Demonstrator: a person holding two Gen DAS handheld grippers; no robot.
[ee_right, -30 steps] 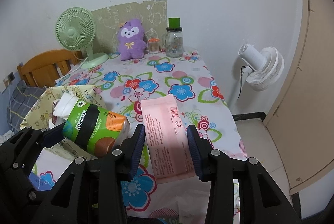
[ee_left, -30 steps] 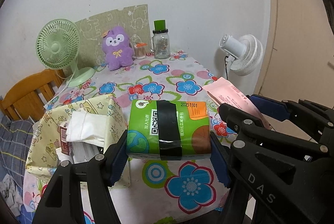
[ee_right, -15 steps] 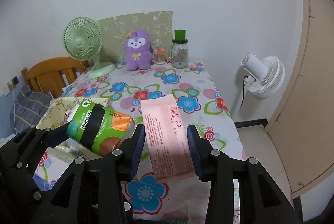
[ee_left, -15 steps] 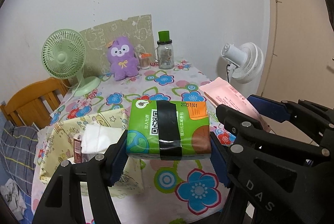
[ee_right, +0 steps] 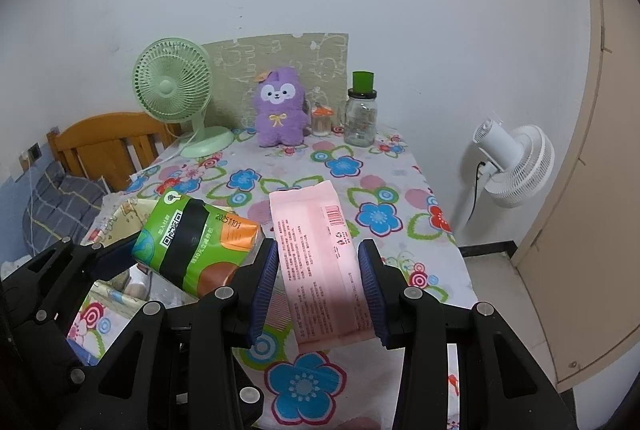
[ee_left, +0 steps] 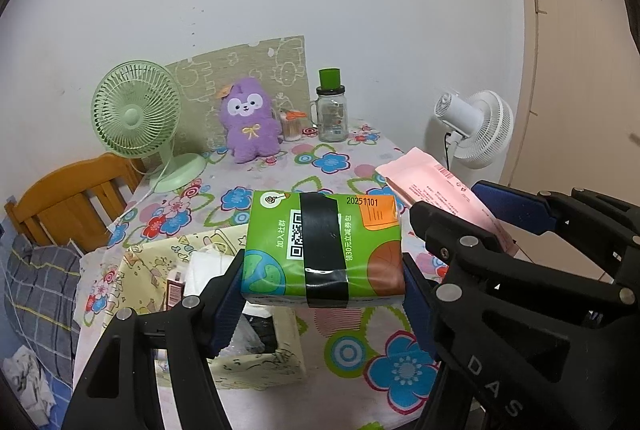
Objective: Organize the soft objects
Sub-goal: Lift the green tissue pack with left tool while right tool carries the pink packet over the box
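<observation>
Left gripper (ee_left: 322, 280): jaws clenched on the green pack (ee_left: 324, 248), pack held level, clear of the surface (ee_left: 332, 362), spanning the full gap between the jaws. Black tape band across the pack middle, orange label at its far right corner.

Right gripper (ee_right: 318, 288): jaws clenched on the pink pack (ee_right: 320, 262), long axis running forward out of the jaws, barcode end farthest out. Held in the air, not touching the surface.

Below and to the left of the left jaws: yellow box (ee_left: 160, 270), open, with white tissue (ee_left: 208, 262) and other small items inside. Contents partly hidden behind the left jaw.

Far ahead of both jaws, at the back of the surface: purple plush (ee_left: 250, 121), upright against the wall, untouched. Beside it, green fan (ee_left: 136, 109) to the left and jar (ee_left: 332, 109) to the right.

Progress, judged: mid-task. Two soft packs lifted, neither yet put down. Some soft items apparently already in the box. Remaining: placement of both packs, most likely into the box or in a tidy group; possibly the plush after that. Final arrangement not determinable from these views.
</observation>
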